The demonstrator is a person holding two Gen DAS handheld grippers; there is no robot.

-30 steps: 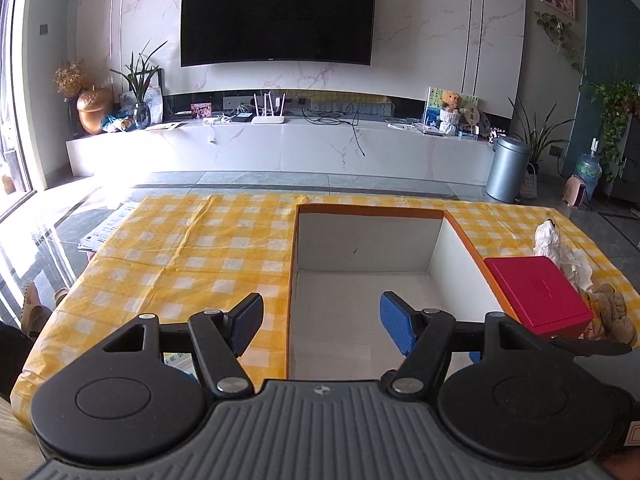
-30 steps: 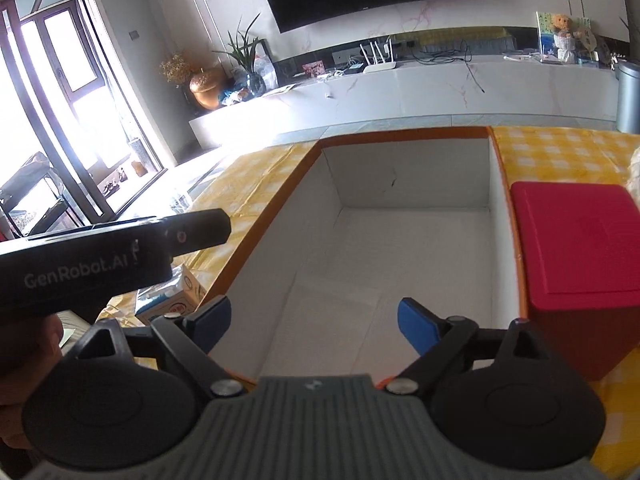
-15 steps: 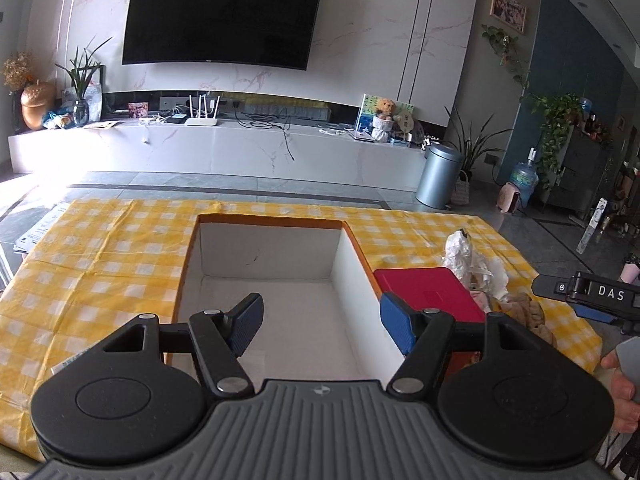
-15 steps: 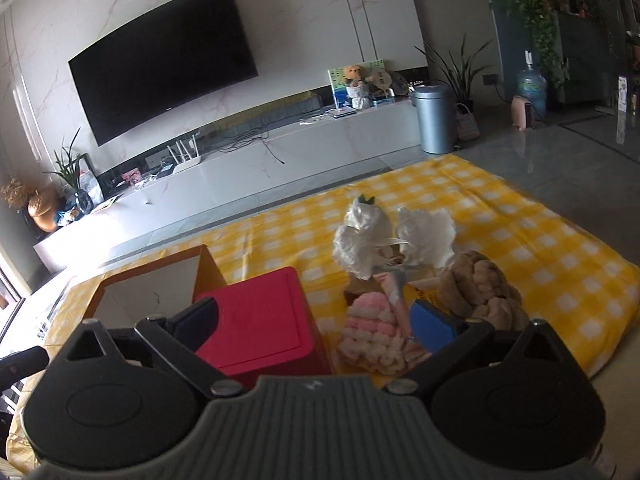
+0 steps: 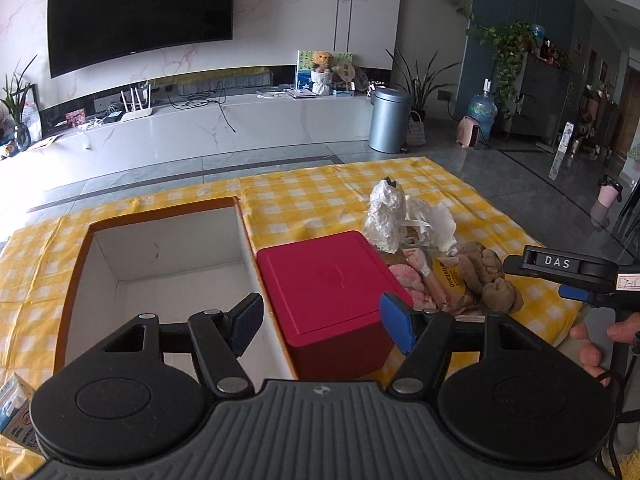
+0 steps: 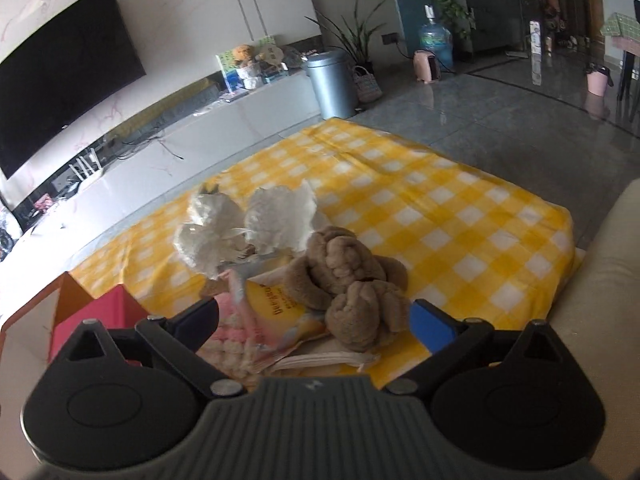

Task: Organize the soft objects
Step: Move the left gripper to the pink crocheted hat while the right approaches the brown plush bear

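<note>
Right of the red box, on the yellow checked tabletop, sits your pile of soft things: brown knotted plush, pink-and-white fluffy item, yellow-pink packet, two crumpled white bundles at the far side. All touching or overlapping.

Right gripper: jaws wide apart, holding nothing. It hovers at the near edge of the pile, and the pile lies straight ahead of it. The near lobe of the brown plush sits just inside the right fingertip; the pink fluffy item is just beside the left fingertip. So your right hand is clearly the nearer one.

Left gripper: jaws also apart, empty, pointed over the red box. The pile is off to its right and farther; the open white bin with the orange rim is ahead on its left. The bin looks empty from this angle.

My read: nothing sorted yet, first pick is pending, and the bin is the likely destination, though the task doesn't say so.

Brown plush's long axis runs near-to-far, tilted slightly left, so closing across it as you're aligned should work. Watch the packet: it's tucked under the plush's left side and could come along with the grab.
</note>
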